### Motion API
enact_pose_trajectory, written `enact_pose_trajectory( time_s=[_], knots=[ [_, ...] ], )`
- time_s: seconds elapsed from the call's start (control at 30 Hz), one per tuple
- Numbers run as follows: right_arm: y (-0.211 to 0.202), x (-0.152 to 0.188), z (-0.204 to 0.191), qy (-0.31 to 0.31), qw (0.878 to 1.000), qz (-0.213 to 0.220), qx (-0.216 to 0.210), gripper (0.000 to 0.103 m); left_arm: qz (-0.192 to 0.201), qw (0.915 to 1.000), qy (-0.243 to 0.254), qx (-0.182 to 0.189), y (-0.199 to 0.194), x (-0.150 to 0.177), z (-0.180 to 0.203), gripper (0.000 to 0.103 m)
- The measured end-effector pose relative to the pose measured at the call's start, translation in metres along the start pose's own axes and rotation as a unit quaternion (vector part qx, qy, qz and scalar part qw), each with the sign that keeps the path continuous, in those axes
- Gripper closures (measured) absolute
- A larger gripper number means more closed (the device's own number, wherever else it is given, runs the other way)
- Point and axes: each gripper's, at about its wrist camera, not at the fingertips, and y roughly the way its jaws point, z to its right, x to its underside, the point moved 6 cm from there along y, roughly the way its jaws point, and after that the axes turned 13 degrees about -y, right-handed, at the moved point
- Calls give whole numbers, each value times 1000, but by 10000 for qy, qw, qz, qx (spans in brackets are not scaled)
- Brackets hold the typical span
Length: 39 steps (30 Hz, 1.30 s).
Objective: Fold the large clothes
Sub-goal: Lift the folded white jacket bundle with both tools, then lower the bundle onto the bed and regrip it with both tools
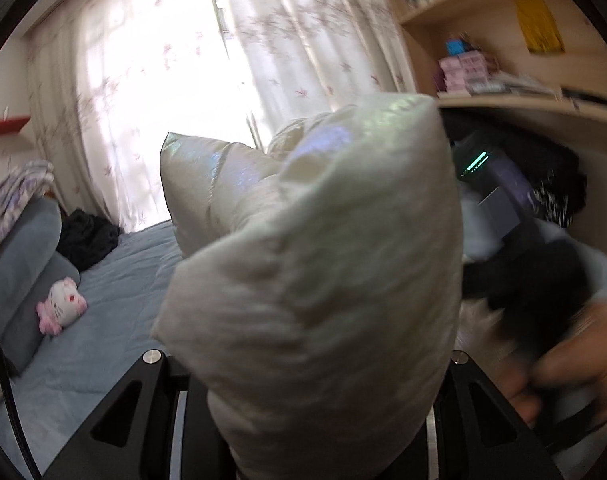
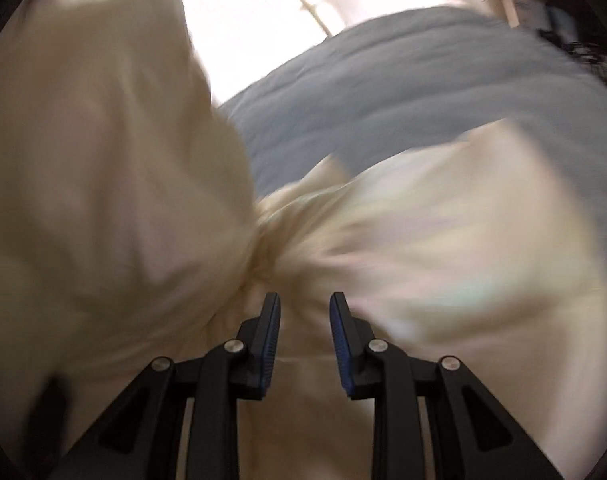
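While both grippers' fingers (image 2: pixel 270 322) clench puffy, slippery cream down jacket (image 1: pixel 311 280), we favour seams between them.

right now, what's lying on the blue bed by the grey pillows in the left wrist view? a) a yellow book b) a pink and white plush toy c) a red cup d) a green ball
b: a pink and white plush toy lies on the blue bed, next to the grey pillows.
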Motion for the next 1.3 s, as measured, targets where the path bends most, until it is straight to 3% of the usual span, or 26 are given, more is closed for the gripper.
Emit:
enact_pose_trajectory(
  time_s=[0.17, 0.33, 0.47, 0.6, 0.73, 0.83, 0.9, 0.97, 1.07, 1.17, 1.23, 1.3],
  knots=[
    [-75, 22, 85, 622, 9936, 619, 711, 75, -283, 9973, 679, 6, 17, 10, 72, 73],
    [-100, 60, 152, 1575, 9797, 802, 951, 75, -572, 9883, 1412, 68, 39, 42, 137, 72],
    [-99, 85, 183, 2096, 9695, 757, 1023, 75, -426, 9796, 1965, -13, 40, 65, 183, 71],
    [-102, 97, 200, 2395, 9621, 767, 1050, 75, -254, 9740, 2249, 59, 29, 81, 200, 69],
    [-95, 109, 199, 2317, 9629, 601, 1249, 75, -42, 9632, 2687, -51, 32, 103, 205, 50],
    [-94, 113, 202, 2256, 9640, 558, 1290, 75, -187, 9650, 2598, 300, 26, 102, 209, 32],
    [-97, 111, 200, 2204, 9649, 583, 1307, 75, -387, 9652, 2509, 627, 24, 98, 209, 13],
    [-101, 108, 196, 2191, 9654, 603, 1278, 73, -639, 9625, 2428, 1028, 17, 95, 208, 4],
    [-108, 100, 193, 2151, 9665, 637, 1243, 66, -967, 9564, 2191, 1669, 3, 84, 202, 4],
    [-116, 91, 188, 2096, 9679, 666, 1213, 61, -1317, 9513, 1553, 2316, -12, 61, 183, 4],
    [-123, 84, 181, 2004, 9696, 703, 1219, 60, -1503, 9477, 1122, 2582, -22, 46, 166, 4],
    [-134, 75, 171, 1829, 9723, 755, 1245, 58, -1556, 9497, 825, 2588, -26, 32, 143, 4]
  ],
)
